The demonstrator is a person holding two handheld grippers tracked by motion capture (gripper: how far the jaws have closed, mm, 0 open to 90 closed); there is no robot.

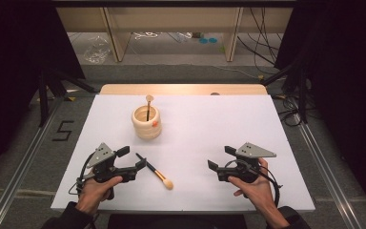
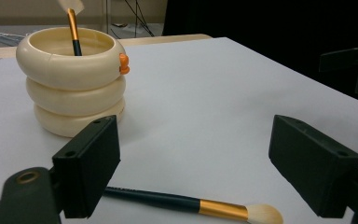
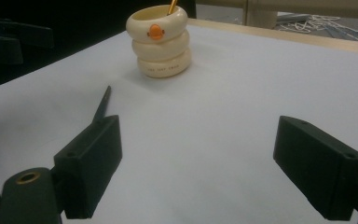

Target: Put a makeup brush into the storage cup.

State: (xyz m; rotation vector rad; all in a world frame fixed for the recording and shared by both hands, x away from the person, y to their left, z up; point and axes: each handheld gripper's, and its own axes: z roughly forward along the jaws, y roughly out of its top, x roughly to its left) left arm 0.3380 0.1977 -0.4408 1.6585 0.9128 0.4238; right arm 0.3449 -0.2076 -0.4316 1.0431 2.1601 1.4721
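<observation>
My left gripper (image 1: 132,160) sits low at the near left of the white table (image 1: 219,124), jaws wide apart, and the loose brush (image 1: 155,171) lies flat on the table just past its tips, touching neither jaw, bristles toward my right. My right gripper (image 1: 221,159) rests at the near right, well apart from the brush, jaws also spread and empty. Farther back I see the cream ringed holder (image 1: 147,123) standing upright with a second brush (image 1: 148,106) in it.
</observation>
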